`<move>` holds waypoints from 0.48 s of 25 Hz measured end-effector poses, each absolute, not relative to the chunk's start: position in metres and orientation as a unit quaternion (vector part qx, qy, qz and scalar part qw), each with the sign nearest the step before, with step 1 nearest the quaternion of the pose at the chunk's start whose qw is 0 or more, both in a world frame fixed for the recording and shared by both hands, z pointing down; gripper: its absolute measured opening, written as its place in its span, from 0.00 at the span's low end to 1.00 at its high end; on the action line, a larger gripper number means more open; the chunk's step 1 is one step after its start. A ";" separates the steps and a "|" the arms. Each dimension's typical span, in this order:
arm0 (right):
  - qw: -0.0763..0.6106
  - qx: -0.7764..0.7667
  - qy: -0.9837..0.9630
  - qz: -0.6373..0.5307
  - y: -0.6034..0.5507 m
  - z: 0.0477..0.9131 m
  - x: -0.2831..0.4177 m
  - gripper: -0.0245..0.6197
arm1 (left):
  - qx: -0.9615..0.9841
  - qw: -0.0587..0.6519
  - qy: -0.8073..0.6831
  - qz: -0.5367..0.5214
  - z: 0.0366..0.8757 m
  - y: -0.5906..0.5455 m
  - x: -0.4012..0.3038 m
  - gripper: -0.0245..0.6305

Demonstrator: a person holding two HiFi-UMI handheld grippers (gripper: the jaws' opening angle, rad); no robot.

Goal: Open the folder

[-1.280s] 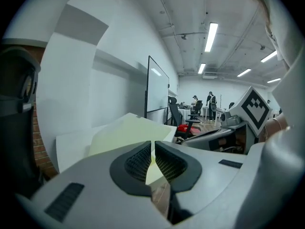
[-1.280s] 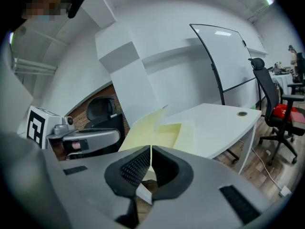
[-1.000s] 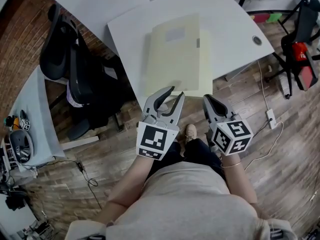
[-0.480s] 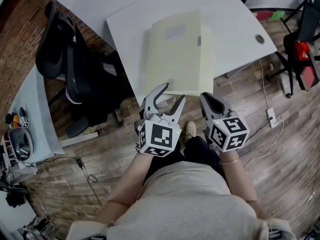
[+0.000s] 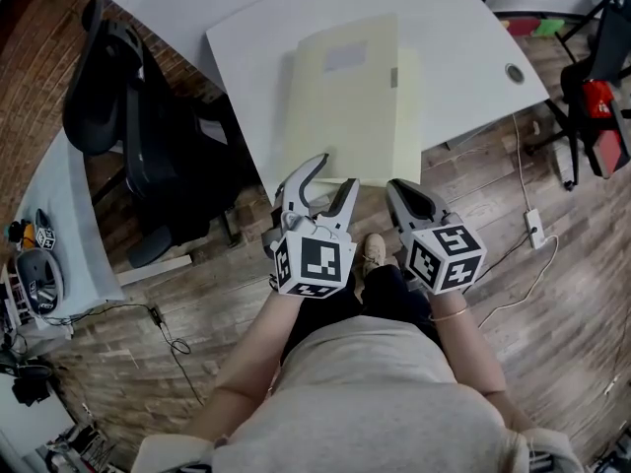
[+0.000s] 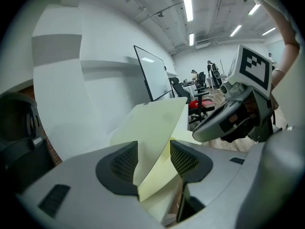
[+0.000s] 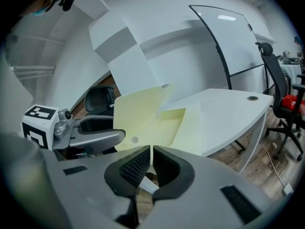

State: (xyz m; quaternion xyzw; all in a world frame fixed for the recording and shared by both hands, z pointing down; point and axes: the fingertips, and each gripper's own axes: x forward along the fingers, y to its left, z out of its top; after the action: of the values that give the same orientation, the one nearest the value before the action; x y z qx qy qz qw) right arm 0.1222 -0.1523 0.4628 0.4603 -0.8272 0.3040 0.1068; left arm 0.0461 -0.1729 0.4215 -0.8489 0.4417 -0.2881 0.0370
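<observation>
Black chair: left of the folder. Folder: pale yellow, on the white table, its near edge at the table's front edge. Left gripper: at the left part of the folder's near edge. Its jaws have just been opening and are now wide apart, with the cover's edge between them, unpressed. Right gripper: at the folder's near right corner, jaws pinched on the folder's thin edge.

Folder looks matt pale card, table smooth white laminate, floor worn wood planks.
</observation>
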 end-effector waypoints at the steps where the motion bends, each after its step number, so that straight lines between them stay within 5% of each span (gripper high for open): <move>1: 0.108 0.460 -0.827 0.305 -0.153 0.464 0.122 0.07 | -0.851 0.033 0.441 -0.284 0.421 -0.173 0.048 0.38; 4: 0.113 0.458 -0.827 0.307 -0.152 0.468 0.119 0.07 | -0.853 0.027 0.441 -0.277 0.420 -0.172 0.051 0.28; 12: 0.122 0.457 -0.826 0.307 -0.154 0.475 0.116 0.07 | -0.857 0.013 0.441 -0.267 0.418 -0.170 0.056 0.25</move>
State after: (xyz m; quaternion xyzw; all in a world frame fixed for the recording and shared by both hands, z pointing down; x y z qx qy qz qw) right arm 0.1155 -0.1536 0.4747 0.4565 -0.8261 0.3071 0.1216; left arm 0.0561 -0.1702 0.4185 -0.8569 0.4409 -0.2668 0.0131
